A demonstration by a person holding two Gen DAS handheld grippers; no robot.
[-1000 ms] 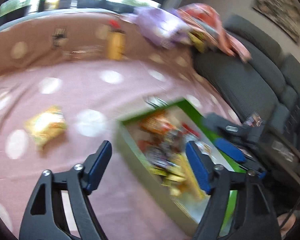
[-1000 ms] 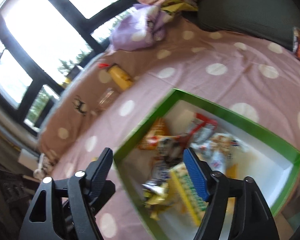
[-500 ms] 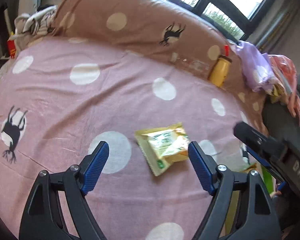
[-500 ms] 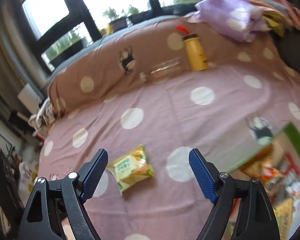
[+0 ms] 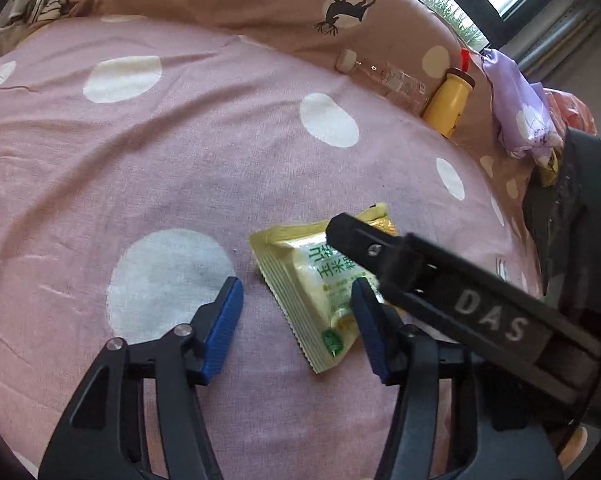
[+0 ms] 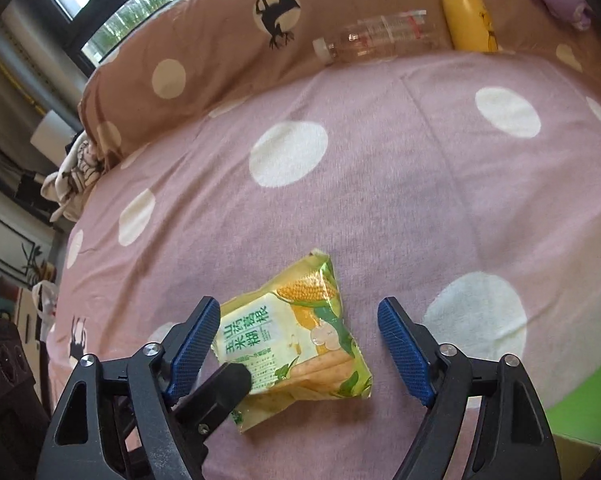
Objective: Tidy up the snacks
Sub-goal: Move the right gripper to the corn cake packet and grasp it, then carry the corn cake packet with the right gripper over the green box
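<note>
On the pink polka-dot bedspread the corn snack packet lies flat; my right tool straddles it, jaws apart and just narrowing; my left tool beside it, apart, also narrowing

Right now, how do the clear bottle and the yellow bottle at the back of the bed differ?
The clear bottle lies on its side; the yellow bottle stands, leaning on the brown bolster. The clear bottle is see-through and slim with a white cap; the yellow bottle is opaque and stouter, with a brown neck and a red top. Both sit side by side where the pink sheet meets the bolster.
</note>
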